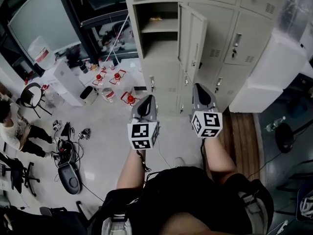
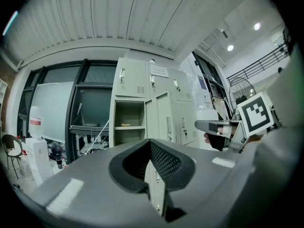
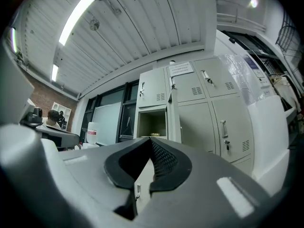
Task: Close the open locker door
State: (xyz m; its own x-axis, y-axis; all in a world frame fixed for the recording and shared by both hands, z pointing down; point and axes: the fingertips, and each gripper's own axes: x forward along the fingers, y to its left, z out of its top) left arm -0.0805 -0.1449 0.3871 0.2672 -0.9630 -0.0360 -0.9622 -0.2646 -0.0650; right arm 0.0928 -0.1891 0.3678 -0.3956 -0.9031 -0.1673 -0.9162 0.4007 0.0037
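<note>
**While the locker door (image 1: 191, 38) stands open, both grippers are shut**

Though both grippers point toward the lockers (image 1: 222, 31), neither touches them. The left gripper (image 1: 148, 98) has its jaws closed tip to tip with nothing between them, and the right gripper (image 1: 199, 86) is likewise closed and empty. The door swings out from the right side of the upper open compartment (image 1: 156, 18), above the right gripper in the head view.
</note>
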